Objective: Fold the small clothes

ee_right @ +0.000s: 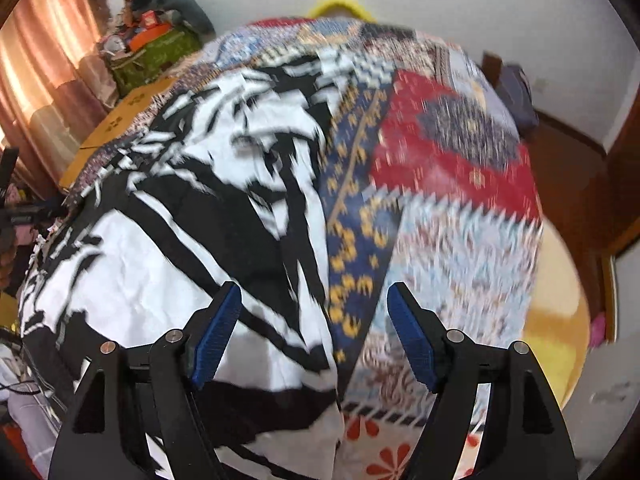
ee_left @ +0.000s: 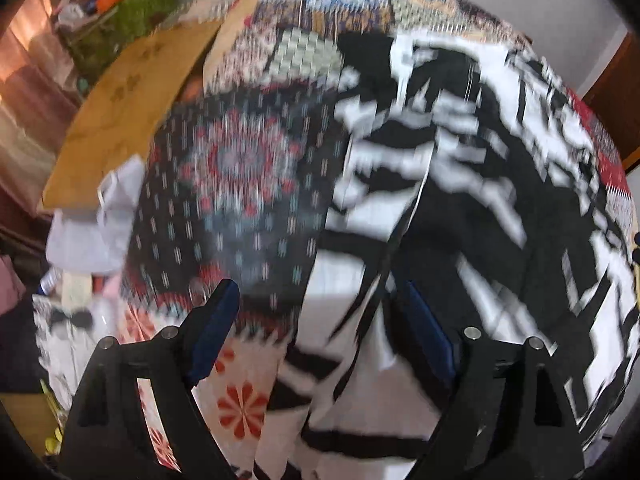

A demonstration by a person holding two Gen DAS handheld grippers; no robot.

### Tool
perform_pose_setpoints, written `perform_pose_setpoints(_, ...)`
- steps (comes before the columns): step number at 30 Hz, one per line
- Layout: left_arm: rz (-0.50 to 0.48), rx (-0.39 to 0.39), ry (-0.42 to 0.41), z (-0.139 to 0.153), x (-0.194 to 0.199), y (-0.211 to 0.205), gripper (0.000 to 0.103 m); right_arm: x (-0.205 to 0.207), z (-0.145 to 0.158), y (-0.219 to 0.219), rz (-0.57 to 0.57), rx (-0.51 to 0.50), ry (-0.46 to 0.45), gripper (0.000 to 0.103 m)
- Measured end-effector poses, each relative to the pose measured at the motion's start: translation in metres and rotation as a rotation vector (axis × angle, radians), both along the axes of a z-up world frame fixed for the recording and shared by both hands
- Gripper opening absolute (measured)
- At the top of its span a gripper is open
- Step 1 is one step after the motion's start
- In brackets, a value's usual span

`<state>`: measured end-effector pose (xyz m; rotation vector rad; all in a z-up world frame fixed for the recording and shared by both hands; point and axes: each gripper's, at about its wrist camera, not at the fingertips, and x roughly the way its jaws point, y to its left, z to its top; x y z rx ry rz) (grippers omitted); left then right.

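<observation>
A black-and-white patterned garment (ee_left: 440,200) (ee_right: 180,220) lies spread on a table covered by a colourful patchwork cloth (ee_left: 240,160) (ee_right: 460,160). Both views are blurred. My left gripper (ee_left: 316,292) hangs open above the garment's left edge, where white fabric meets the dark floral patch. My right gripper (ee_right: 314,292) is open too, over the garment's right edge beside a blue-and-yellow patch. The blue pads (ee_left: 214,332) (ee_right: 412,336) stand well apart and press on nothing.
A flat cardboard box (ee_left: 132,112) (ee_right: 120,120) lies beyond the table's left side, with a green bag (ee_left: 128,16) (ee_right: 160,48) of clutter behind it. Pink curtains (ee_right: 48,60) hang at far left. A white bag (ee_left: 104,220) sits by the table edge. Wooden furniture (ee_right: 624,160) stands right.
</observation>
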<state>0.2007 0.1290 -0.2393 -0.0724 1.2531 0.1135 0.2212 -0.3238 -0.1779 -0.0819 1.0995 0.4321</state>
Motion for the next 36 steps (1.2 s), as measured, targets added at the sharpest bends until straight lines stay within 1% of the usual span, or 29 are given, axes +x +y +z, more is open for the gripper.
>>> perform_pose_setpoints(2, -0.001, -0.001, 0.029, -0.011, -0.008, 0.001, 0.084, -0.001, -0.01, -0.004, -0.012, 0.012, 0.04, 0.072)
perform_pose_setpoints(3, 0.004, -0.014, 0.025, -0.014, -0.013, 0.003, 0.084, 0.0, -0.016, -0.005, -0.017, 0.024, 0.067, 0.072)
perform_pose_setpoints(4, 0.012, -0.032, 0.013, -0.015, -0.017, 0.005, 0.084, 0.001, -0.02, -0.005, -0.017, 0.037, 0.086, 0.072)
perform_pose_setpoints(6, 0.03, -0.087, -0.002, -0.017, -0.023, 0.01, 0.081, 0.001, -0.025, -0.006, -0.015, 0.062, 0.116, 0.069)
perform_pose_setpoints(8, 0.047, -0.172, -0.014, -0.022, -0.027, 0.014, 0.065, 0.002, -0.027, -0.007, -0.017, 0.113, 0.123, 0.06)
perform_pose_setpoints(9, 0.057, -0.207, -0.024, -0.024, -0.029, 0.016, 0.063, 0.001, -0.027, -0.005, -0.016, 0.128, 0.125, 0.057)
perform_pose_setpoints(10, 0.06, -0.217, -0.036, -0.024, -0.031, 0.016, 0.058, 0.0, -0.027, -0.003, -0.009, 0.133, 0.123, 0.05)
perform_pose_setpoints(11, 0.056, -0.231, -0.045, -0.022, -0.031, 0.015, 0.047, -0.001, -0.026, 0.0, 0.002, 0.136, 0.119, 0.04)
perform_pose_setpoints(12, 0.055, -0.24, -0.048, -0.021, -0.031, 0.014, 0.04, -0.003, -0.024, 0.003, 0.019, 0.14, 0.114, 0.035)
perform_pose_setpoints(13, 0.053, -0.246, -0.045, -0.02, -0.03, 0.012, 0.022, -0.005, -0.022, 0.005, 0.028, 0.142, 0.109, 0.021)
perform_pose_setpoints(14, 0.049, -0.248, -0.037, -0.016, -0.027, 0.009, 0.008, -0.006, -0.02, 0.007, 0.032, 0.139, 0.106, 0.007)
perform_pose_setpoints(16, 0.047, -0.241, -0.042, -0.01, -0.023, 0.006, 0.005, -0.007, -0.014, 0.015, 0.056, 0.136, 0.097, 0.006)
perform_pose_setpoints(17, 0.043, -0.231, -0.058, -0.004, -0.02, 0.005, 0.004, -0.006, -0.01, 0.018, 0.069, 0.133, 0.088, 0.005)
perform_pose_setpoints(18, 0.038, -0.221, -0.075, 0.002, -0.017, 0.005, 0.004, -0.007, -0.002, 0.021, 0.082, 0.127, 0.06, 0.005)
perform_pose_setpoints(20, 0.019, -0.203, -0.135, 0.022, -0.012, 0.002, 0.004, -0.004, 0.014, 0.023, 0.092, 0.155, 0.02, 0.005)
perform_pose_setpoints(23, 0.004, -0.174, -0.217, 0.05, 0.0, 0.0, 0.004, 0.005, 0.037, 0.021, 0.082, 0.193, -0.044, 0.005)
perform_pose_setpoints(25, 0.008, -0.167, -0.254, 0.064, 0.01, 0.003, 0.004, 0.014, 0.052, 0.019, 0.071, 0.21, -0.091, 0.005)
perform_pose_setpoints(28, 0.031, -0.134, -0.297, 0.079, 0.035, 0.006, 0.004, 0.035, 0.062, 0.017, 0.036, 0.197, -0.15, 0.005)
perform_pose_setpoints(30, 0.055, -0.112, -0.307, 0.081, 0.053, 0.014, 0.004, 0.051, 0.058, 0.012, 0.001, 0.197, -0.153, 0.005)
perform_pose_setpoints(32, 0.088, -0.09, -0.288, 0.074, 0.071, 0.023, 0.004, 0.067, 0.05, 0.012, -0.029, 0.191, -0.143, 0.005)
perform_pose_setpoints(34, 0.114, -0.082, -0.26, 0.061, 0.089, 0.028, 0.004, 0.085, 0.035, 0.012, -0.058, 0.189, -0.114, 0.005)
perform_pose_setpoints(36, 0.126, -0.073, -0.222, 0.044, 0.103, 0.031, 0.004, 0.099, 0.022, 0.017, -0.065, 0.159, -0.1, 0.005)
